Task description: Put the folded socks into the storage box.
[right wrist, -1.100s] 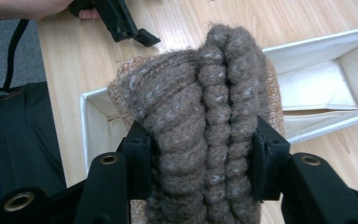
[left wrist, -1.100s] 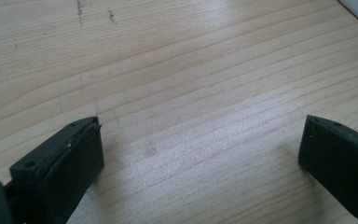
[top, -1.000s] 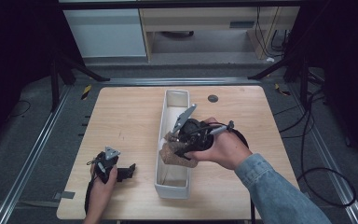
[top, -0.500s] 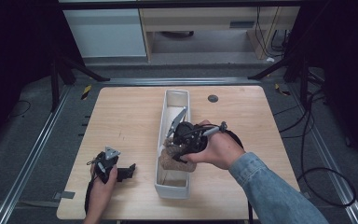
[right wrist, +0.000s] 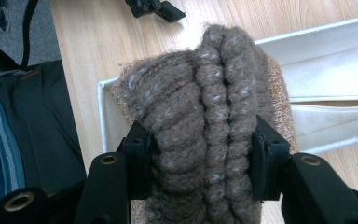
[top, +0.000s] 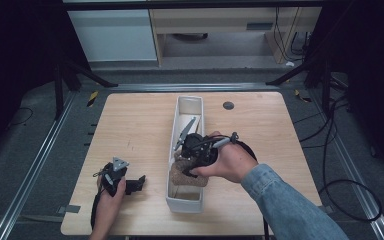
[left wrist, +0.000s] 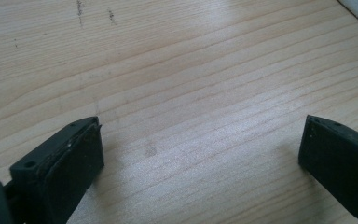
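At the table's (top: 130, 125) left front, the left gripper (top: 125, 181) rests on bare wood with its jaws wide apart and nothing between them, well away from the work. To its right, the white bin (top: 190, 102) runs lengthwise away from the person. The right gripper (top: 192, 161) is clamped on a brown knit bundle (right wrist: 200, 121), which it holds over the bin's near end, so the bundle likely goes straight down into it. The tabletop is pale wood; the room around it is dark.
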Motion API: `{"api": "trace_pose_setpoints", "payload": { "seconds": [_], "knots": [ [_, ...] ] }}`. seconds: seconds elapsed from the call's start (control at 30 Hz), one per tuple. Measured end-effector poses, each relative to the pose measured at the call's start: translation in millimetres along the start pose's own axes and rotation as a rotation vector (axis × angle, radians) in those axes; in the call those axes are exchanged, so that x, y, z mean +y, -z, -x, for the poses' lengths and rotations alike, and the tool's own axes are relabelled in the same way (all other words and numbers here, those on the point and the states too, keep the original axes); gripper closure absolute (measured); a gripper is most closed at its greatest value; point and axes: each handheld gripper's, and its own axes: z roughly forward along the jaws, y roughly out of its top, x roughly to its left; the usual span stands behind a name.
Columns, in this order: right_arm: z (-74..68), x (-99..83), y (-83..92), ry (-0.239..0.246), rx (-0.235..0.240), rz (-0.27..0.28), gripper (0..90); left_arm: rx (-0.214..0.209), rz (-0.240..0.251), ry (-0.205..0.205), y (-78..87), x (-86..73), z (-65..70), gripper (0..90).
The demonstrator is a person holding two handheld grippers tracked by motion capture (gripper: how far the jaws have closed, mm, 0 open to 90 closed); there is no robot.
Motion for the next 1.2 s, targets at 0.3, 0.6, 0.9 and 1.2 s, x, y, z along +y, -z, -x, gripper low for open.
{"api": "trace_pose_setpoints", "payload": {
  "seconds": [0.3,0.6,0.9,1.2],
  "knots": [
    [-2.9,3.2,-5.7,-0.015,0.015,0.004,51.7,0.0,0.0,0.0,0.0,0.0,0.0,0.0],
    [-6.2,-3.2,-25.9,-0.011,0.035,-0.013,51.7,0.0,0.001,0.001,-0.1,-0.1,0.1,0.0],
    [-8.4,-10.2,-38.9,-0.018,0.035,-0.015,51.5,0.0,0.001,0.0,-0.1,-0.1,0.1,0.0],
    [-9.0,-10.5,-43.7,-0.013,0.028,-0.017,49.6,0.0,0.001,0.001,-0.1,-0.1,0.1,0.0]
  ]
}}
